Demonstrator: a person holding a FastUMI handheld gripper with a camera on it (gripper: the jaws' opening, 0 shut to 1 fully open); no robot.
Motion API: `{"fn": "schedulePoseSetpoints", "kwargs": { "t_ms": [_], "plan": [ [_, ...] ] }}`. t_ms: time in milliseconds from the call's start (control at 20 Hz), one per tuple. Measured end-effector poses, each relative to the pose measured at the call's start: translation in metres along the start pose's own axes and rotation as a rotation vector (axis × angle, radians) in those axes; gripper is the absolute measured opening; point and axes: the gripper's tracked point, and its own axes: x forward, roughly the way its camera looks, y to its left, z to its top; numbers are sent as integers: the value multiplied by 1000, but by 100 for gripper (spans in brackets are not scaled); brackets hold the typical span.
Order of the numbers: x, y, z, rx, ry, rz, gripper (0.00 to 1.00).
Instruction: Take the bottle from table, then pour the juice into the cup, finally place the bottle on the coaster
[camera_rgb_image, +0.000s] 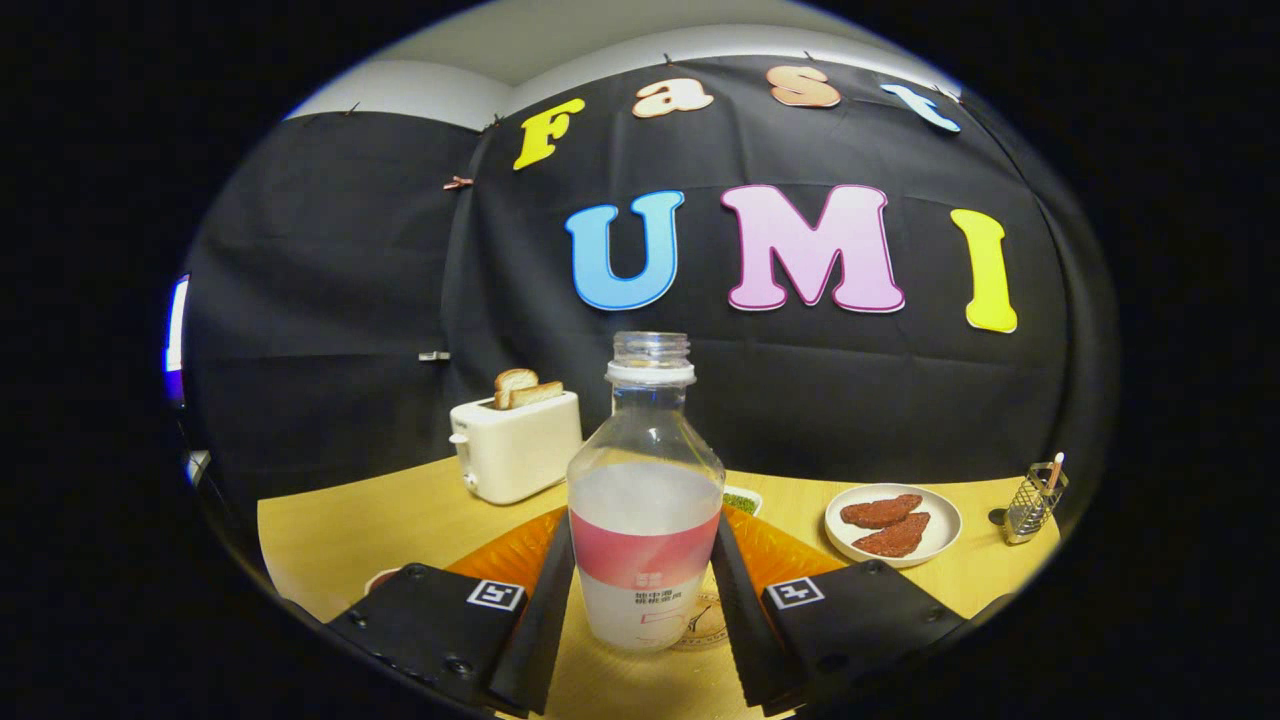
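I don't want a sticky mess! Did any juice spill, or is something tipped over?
Nothing looks spilled or tipped. The bottle stands upright between the gripper fingers, which touch its sides. It has no cap, so it could spill if tilted. The toaster and the plate sit neatly on the table.

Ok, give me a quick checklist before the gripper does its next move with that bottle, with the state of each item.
1. Bottle between the fingers: ok, one finger sits at each side of it.
2. Firm grip: cannot tell, the fingers look to be touching the label band but pressure is not visible.
3. Bottle upright: ok.
4. Cap off for pouring: ok, the neck is open.
5. Juice inside: ok, pale liquid fills roughly the lower half.
6. Coaster located: ok, a round disc shows just behind the bottle's base; the cup's place cannot be told.
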Motion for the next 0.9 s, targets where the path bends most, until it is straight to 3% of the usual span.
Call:
{"fn": "schedulePoseSetpoints", "kwargs": {
  "t_ms": [500,900],
  "plan": [
    [39,-23,-49,-83,11,-28,74],
    [42,-32,-66,-65,42,-41,74]
  ]
}}
